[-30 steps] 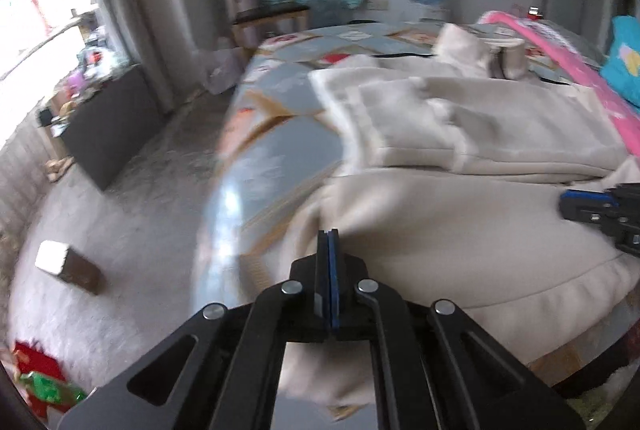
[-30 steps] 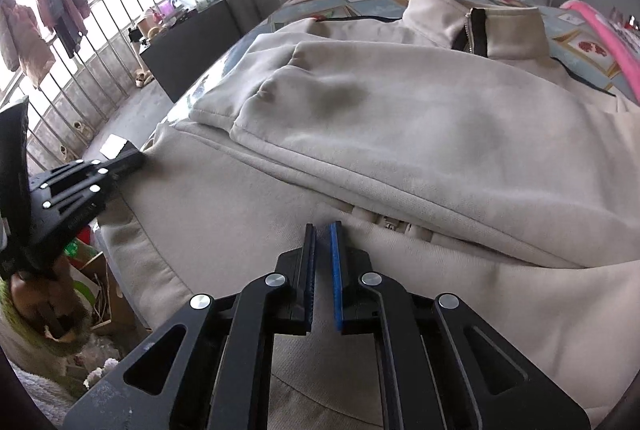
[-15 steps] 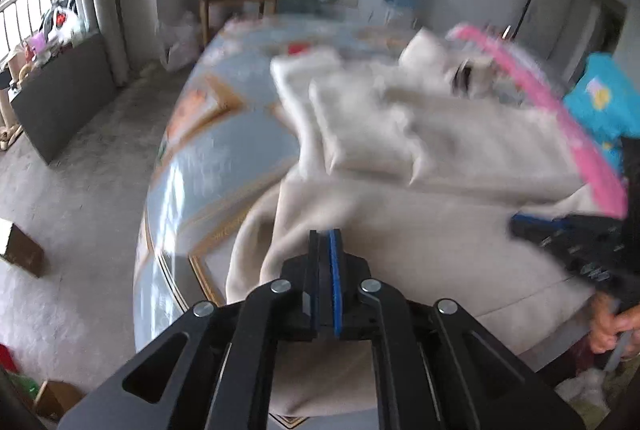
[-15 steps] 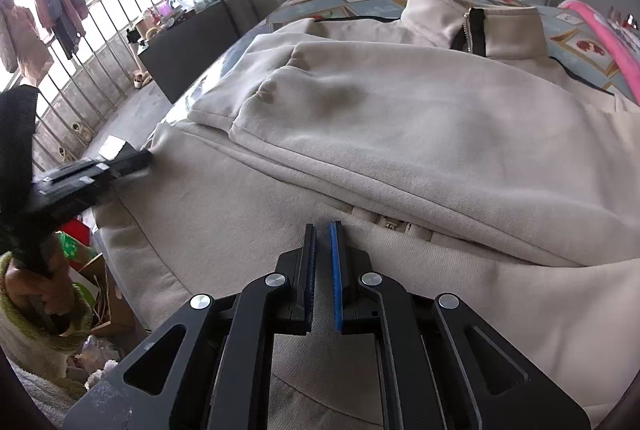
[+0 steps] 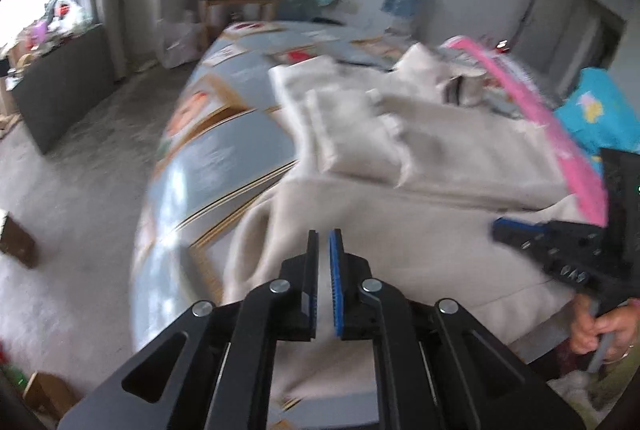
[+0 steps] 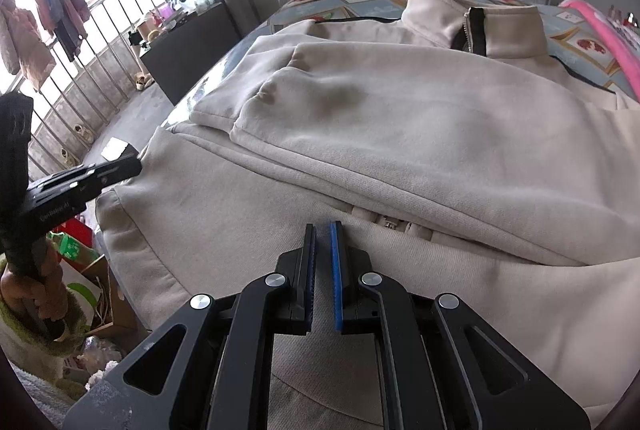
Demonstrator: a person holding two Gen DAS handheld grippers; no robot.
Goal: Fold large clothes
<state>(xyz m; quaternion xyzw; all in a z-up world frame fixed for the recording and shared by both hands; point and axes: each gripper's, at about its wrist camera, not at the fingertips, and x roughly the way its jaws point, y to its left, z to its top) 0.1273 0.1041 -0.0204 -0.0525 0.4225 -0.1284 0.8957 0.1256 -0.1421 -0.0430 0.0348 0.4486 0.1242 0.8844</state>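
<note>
Both grippers we hold are nearly closed with nothing between the pads: the left gripper [image 5: 324, 242] shows only a thin slit between its jaws, and the right gripper [image 6: 323, 235] likewise, a narrow gap and no cloth pinched in it. Each hovers low over the hem end of the cream sweatshirt [image 6: 400, 134], which lies spread on the bed [image 5: 224, 158] with its collar [image 6: 476, 26] toward the far edge and its ribbed hem [image 6: 132, 250] hanging over the near edge. One sleeve [image 6: 360, 102] is already laid across the chest.

We judge the sweatshirt to be thick fleece: soft, floppy, fairly heavy for cloth, not slippery against the patterned bed cover. It will sag and drag between two hold points, so a pinch in the middle would only bunch it. We would open the jaws and bite the ribbed hem at its two corners, left gripper at the left corner near the bed's side edge, right gripper toward the other corner, catching both layers, since the rib is firmer and less likely to slide out
</note>
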